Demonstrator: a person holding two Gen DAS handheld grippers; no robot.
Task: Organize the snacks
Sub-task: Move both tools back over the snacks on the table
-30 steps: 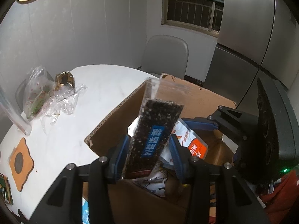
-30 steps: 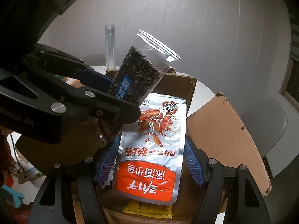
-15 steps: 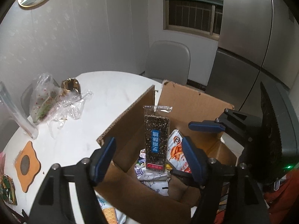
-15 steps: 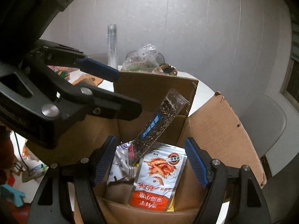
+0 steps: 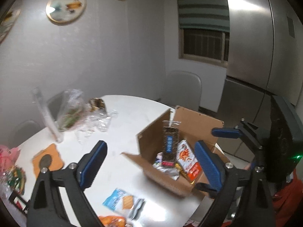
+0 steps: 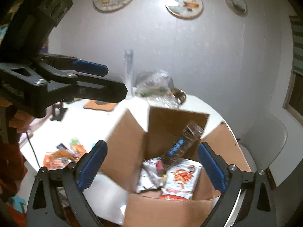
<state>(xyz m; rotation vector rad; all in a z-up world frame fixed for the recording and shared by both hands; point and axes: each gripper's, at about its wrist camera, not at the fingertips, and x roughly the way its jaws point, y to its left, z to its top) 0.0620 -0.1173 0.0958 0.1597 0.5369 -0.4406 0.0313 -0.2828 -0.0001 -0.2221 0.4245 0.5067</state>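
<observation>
An open cardboard box [image 5: 149, 138] [image 6: 128, 143] stands on the white round table [image 5: 128, 113]. Inside it a long dark seed bar packet with a blue label [image 5: 170, 143] [image 6: 180, 143] leans upright against the box wall, beside a red-and-silver snack pouch [image 5: 188, 160] [image 6: 181, 181] and a crumpled silver packet [image 6: 149, 176]. My left gripper [image 5: 149, 168] is open and empty, raised back from the box. My right gripper [image 6: 151, 168] is open and empty above the box's near side. The left gripper also shows in the right wrist view [image 6: 89, 79].
A blue cracker packet [image 5: 123, 202] and an orange packet [image 5: 111, 221] lie on the table near me; orange packets [image 6: 60, 157] show left of the box. Clear plastic bags [image 5: 75, 109], a clear tube [image 5: 47, 119], a toast-shaped coaster [image 5: 47, 160] and a chair [image 5: 183, 89] stand farther off.
Both grippers opened and let go: the seed bar and red pouch dropped into the box. Both grippers then rose and pulled back from the box.
</observation>
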